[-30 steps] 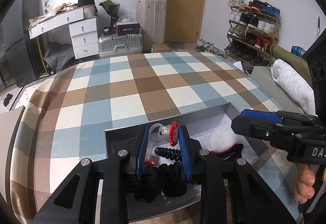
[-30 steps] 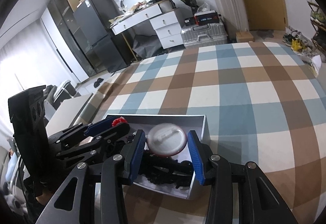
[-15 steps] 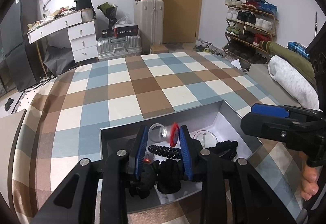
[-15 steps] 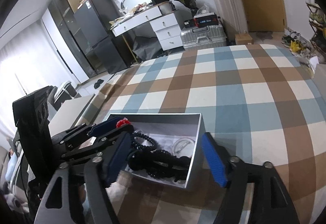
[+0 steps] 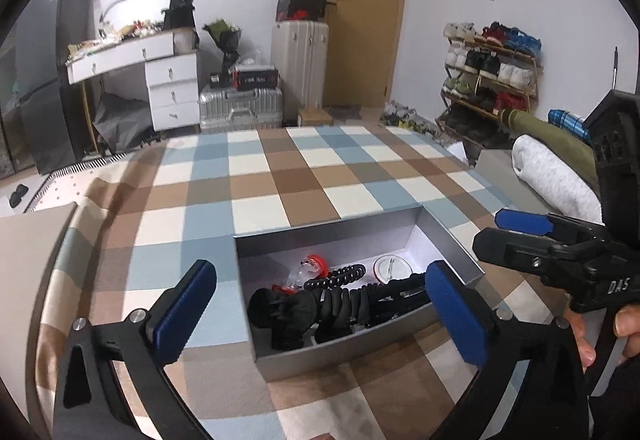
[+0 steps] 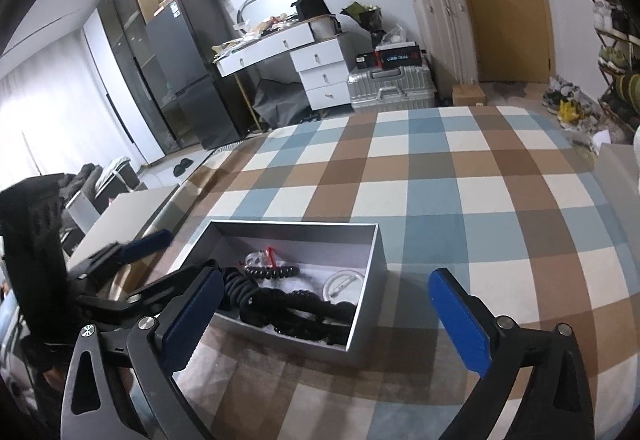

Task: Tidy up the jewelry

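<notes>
Both grippers gape wide and hold nothing: the left gripper (image 5: 320,314) and right gripper (image 6: 326,312) hover over the grey box (image 6: 366,320) on the checked cloth (image 6: 460,200). Black beads (image 5: 340,302) (plus a red-tipped clear piece (image 5: 310,266)) lie inside.

A lived-in bedroom at home. Checked bedspread (image 5: 280,176) filling the foreground; at 11 o'clock a white dressing bench (image 5: 132,60) heaped with clutter; at 12 stacked suitcases (image 5: 300,68) beside a wooden door (image 5: 360,12); at 2 a loaded shoe rack (image 5: 492,68); dark wardrobe (image 6: 172,68) at 10.
</notes>
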`<state>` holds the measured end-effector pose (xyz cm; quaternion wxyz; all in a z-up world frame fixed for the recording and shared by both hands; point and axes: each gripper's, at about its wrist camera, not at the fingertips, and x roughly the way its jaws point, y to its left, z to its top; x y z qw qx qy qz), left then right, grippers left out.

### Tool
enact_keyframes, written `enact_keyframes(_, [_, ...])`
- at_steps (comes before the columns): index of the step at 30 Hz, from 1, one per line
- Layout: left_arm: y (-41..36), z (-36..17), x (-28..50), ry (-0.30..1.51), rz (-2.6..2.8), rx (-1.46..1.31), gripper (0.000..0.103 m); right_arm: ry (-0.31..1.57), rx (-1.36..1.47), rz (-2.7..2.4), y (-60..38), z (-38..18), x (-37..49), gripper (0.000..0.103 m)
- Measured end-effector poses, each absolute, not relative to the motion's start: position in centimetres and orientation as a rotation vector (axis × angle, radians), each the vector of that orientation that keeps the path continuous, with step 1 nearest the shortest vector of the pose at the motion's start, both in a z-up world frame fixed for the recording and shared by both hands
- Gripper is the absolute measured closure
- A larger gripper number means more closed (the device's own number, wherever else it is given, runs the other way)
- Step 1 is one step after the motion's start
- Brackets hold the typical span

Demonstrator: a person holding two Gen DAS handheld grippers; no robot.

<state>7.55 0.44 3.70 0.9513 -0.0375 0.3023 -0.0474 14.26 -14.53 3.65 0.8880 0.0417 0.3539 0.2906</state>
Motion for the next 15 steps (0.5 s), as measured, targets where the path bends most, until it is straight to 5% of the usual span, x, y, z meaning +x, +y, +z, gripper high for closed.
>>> enact_keyframes(15, [1.6,3.4,4.3,0.495,0.01,-0.065,0.001,0.554,-0.047,0.682,-13.8,3.3,9.9,0.0])
